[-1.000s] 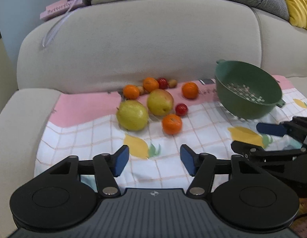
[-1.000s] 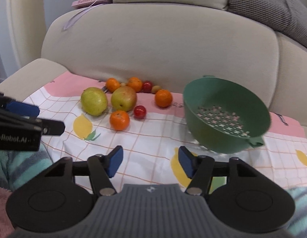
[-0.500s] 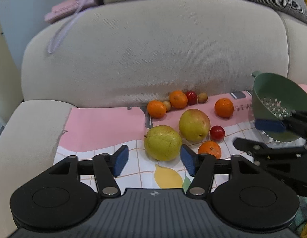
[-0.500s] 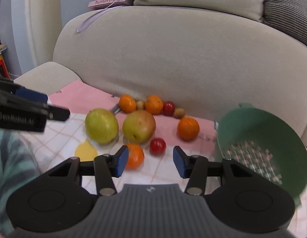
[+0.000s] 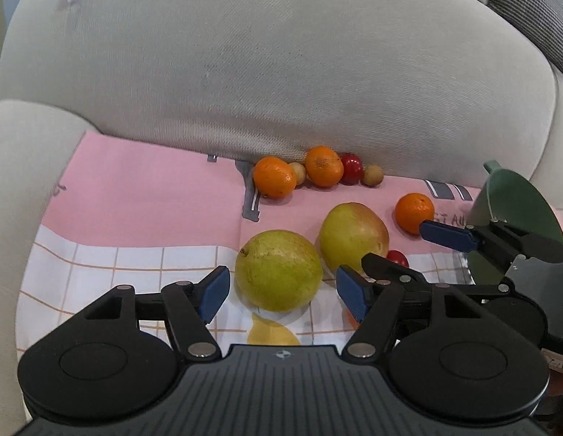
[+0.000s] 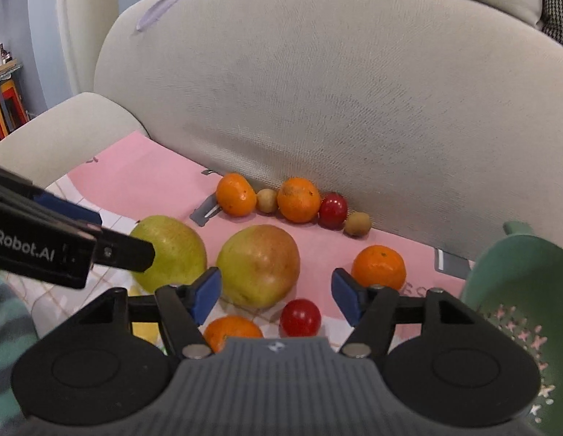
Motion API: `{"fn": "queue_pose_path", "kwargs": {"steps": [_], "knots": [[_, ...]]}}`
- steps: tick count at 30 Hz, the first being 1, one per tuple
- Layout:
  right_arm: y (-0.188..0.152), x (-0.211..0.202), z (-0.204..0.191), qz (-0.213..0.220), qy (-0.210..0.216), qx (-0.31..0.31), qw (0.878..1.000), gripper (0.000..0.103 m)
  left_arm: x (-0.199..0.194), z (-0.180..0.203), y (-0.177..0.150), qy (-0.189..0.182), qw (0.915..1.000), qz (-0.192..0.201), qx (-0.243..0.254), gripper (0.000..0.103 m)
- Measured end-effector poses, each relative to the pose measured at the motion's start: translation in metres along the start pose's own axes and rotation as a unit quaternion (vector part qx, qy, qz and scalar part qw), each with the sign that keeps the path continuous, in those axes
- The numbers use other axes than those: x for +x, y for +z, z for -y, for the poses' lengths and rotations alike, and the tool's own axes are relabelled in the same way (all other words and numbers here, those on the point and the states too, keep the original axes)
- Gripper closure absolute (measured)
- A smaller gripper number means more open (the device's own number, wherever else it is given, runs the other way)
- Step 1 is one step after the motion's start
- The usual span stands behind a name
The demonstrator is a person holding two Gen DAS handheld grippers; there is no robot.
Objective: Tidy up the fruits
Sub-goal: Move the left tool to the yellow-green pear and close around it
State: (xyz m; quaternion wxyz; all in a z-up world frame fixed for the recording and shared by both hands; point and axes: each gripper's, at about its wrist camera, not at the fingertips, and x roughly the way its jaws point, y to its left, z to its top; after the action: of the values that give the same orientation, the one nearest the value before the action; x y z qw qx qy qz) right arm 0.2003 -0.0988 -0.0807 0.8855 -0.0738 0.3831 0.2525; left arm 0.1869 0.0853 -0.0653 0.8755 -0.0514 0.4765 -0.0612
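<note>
Fruit lies on a pink and checked cloth (image 5: 143, 196) on the sofa seat. My left gripper (image 5: 283, 292) is open, its jaws on either side of a green pear (image 5: 277, 269), not touching it. A reddish-green pear (image 6: 259, 265) lies between the open jaws of my right gripper (image 6: 276, 292). Just below it are a red cherry tomato (image 6: 300, 317) and an orange (image 6: 230, 328). Another orange (image 6: 379, 267) sits to the right. Two oranges (image 6: 298, 199), a red fruit (image 6: 333, 210) and two small brown fruits (image 6: 357, 223) line the backrest. The green colander (image 6: 521, 290) stands at the right.
The beige sofa backrest (image 5: 281, 72) rises right behind the fruit, and the armrest (image 5: 23, 167) is at the left. The left gripper's body (image 6: 37, 247) reaches in from the left in the right wrist view. The right gripper's fingers (image 5: 448, 236) show at the right in the left wrist view.
Both grippers have moved forward and down toward the fruit. The left one now brackets the green pear and the right one the reddish pear. Both stay open.
</note>
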Motion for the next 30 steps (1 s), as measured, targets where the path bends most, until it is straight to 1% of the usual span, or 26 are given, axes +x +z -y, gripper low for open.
{"fn": "queue_pose_path", "kwargs": {"steps": [3,6,10,12,18,22,27,30], "knots": [[0.003,0.011,0.0,-0.008,0.005,0.005,1.0,0.038,0.008,-0.009,0.002,-0.017,0.9993,-0.011,-0.03,0.024],[0.003,0.019,0.0,-0.009,0.018,0.009,1.0,0.038,0.015,-0.018,0.005,-0.037,0.9969,-0.025,-0.065,0.024],[0.003,0.03,-0.002,-0.014,0.033,0.012,0.999,0.038,0.021,-0.022,0.008,-0.048,0.9951,-0.035,-0.079,0.024],[0.003,0.035,-0.002,-0.02,0.04,0.013,0.999,0.038,0.023,-0.024,0.008,-0.047,0.9945,-0.039,-0.085,0.025],[0.006,0.044,-0.003,-0.028,0.044,0.015,0.999,0.038,0.033,-0.034,0.008,-0.059,0.99,-0.051,-0.117,0.024],[0.006,0.046,-0.005,-0.028,0.041,0.006,0.999,0.039,0.039,-0.036,0.008,-0.056,0.9893,-0.055,-0.123,0.024],[0.006,0.045,-0.005,-0.026,0.04,0.006,0.999,0.04,0.046,-0.04,0.007,-0.067,0.985,-0.063,-0.146,0.024],[0.006,0.043,-0.007,-0.022,0.037,-0.002,0.999,0.04,0.051,-0.039,0.007,-0.065,0.9841,-0.072,-0.149,0.022]]}}
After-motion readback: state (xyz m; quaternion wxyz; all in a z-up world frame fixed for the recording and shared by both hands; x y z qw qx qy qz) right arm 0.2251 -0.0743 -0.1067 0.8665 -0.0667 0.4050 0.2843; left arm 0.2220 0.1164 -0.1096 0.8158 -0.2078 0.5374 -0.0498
